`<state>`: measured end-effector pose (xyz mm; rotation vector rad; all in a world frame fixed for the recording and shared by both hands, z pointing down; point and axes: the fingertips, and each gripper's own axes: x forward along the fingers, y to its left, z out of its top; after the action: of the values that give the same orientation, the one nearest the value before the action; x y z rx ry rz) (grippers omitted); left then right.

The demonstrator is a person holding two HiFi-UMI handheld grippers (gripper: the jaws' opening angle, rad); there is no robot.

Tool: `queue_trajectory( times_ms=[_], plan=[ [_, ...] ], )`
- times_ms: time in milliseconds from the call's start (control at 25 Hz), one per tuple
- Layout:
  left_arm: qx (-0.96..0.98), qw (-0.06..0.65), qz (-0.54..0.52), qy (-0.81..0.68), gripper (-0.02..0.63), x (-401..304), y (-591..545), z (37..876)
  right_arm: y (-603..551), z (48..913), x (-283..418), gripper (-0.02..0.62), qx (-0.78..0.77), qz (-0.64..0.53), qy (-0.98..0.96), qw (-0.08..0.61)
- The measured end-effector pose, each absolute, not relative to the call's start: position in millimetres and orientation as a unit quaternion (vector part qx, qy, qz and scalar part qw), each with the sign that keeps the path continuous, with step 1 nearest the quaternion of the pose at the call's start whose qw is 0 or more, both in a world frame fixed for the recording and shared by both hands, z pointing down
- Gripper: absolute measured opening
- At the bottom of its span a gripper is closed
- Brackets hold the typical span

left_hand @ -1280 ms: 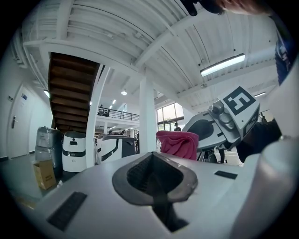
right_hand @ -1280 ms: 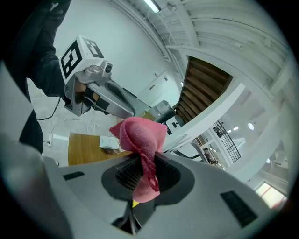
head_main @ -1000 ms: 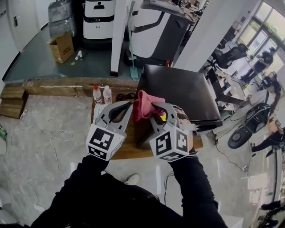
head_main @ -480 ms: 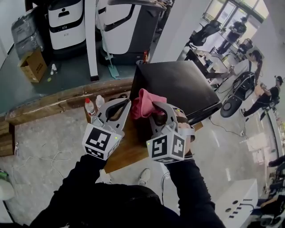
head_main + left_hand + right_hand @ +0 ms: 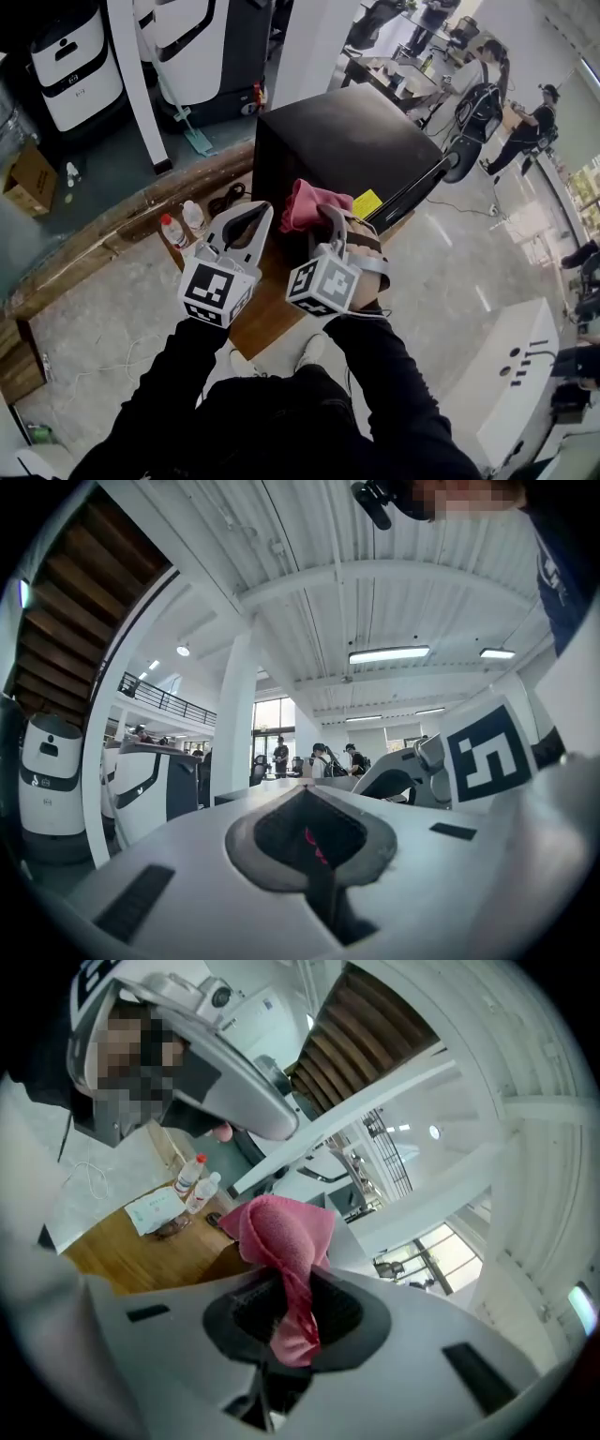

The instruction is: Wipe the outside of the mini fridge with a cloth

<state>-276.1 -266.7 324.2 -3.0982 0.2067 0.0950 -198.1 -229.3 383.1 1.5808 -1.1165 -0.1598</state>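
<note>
Head view is swung round since the earlier frames, and both grippers are kept in the same pose. Pink cloth [image 5: 302, 199] is clamped in the right gripper [image 5: 323, 214], bunched past its jaws at the mini fridge's [image 5: 356, 141] near top corner, above the wooden bench [image 5: 272, 314]. Left gripper [image 5: 260, 214] is held closed on nothing, just beside the cloth. Step is judged as approach. Next, the cloth needs pressing onto a fridge face.

Open-plan robotics office: service robots [image 5: 75, 66], desks [image 5: 382, 70].

Black mini fridge [image 5: 361, 141], bunched pink cloth [image 5: 305, 204]
</note>
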Motion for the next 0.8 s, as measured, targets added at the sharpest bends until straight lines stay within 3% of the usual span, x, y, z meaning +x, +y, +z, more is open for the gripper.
queue_trajectory(
  times_ms=[320,800],
  plan=[
    [-1.000,0.011,0.010,0.022,0.006,-254.8,-267.5,354.8,-218.8,421.8,-168.5,0.063,0.718,0.016,-0.415,0.559],
    [-0.999,0.014,-0.039,-0.007,0.006,-213.3,-277.6,406.1,-226.1,463.4,-151.2,0.063,0.765,0.106,-0.404,0.491]
  ],
)
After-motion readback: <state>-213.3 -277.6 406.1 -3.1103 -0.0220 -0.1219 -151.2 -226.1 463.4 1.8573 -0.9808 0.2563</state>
